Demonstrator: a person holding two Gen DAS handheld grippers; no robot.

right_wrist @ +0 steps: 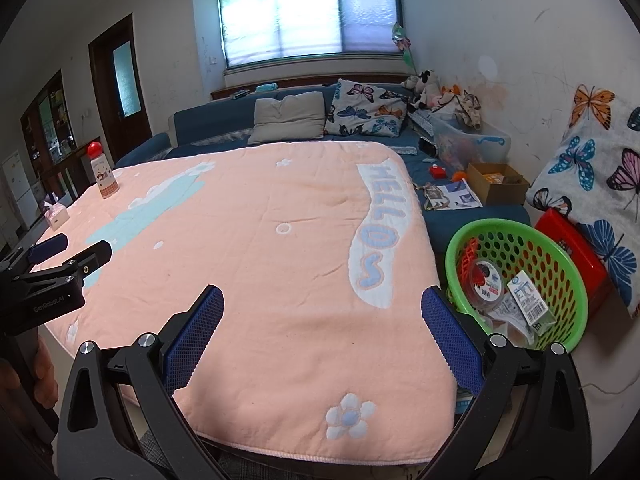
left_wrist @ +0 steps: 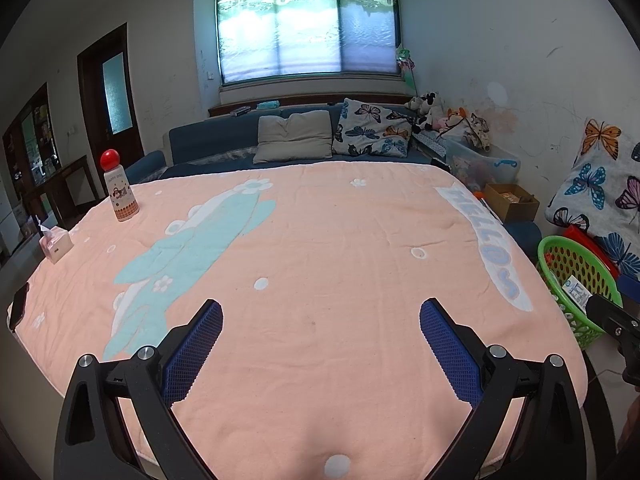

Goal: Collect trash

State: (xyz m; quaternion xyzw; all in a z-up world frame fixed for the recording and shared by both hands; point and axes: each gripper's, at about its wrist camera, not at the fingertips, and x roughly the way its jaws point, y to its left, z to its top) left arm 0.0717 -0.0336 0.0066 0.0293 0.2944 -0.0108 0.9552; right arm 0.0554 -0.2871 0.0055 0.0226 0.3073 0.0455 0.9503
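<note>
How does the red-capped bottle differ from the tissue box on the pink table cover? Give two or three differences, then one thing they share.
The red-capped bottle stands tall and narrow; the tissue box sits low and squat. The bottle is rounded, with a ball-shaped red cap; the box is square-edged, with a tissue poking from its top. The bottle stands farther from the camera, and the box nearer the cover's left edge. Both rest on the pink table cover, untouched by either claw.

A bottle (left_wrist: 119, 186) stands upright near the far left corner of the cloth-covered tabletop (left_wrist: 340, 240), with a tissue box (left_wrist: 56, 243) nearer along the left edge and a phone (left_wrist: 18, 306) nearer still at that edge. A basket (right_wrist: 516, 284) sits off the tabletop's right side, holding wrappers (right_wrist: 520, 304) and a small tub (right_wrist: 486, 282). Behind the tabletop runs a sofa (left_wrist: 224, 136) with two cushions (left_wrist: 294, 136) under a window (left_wrist: 308, 26).
</note>
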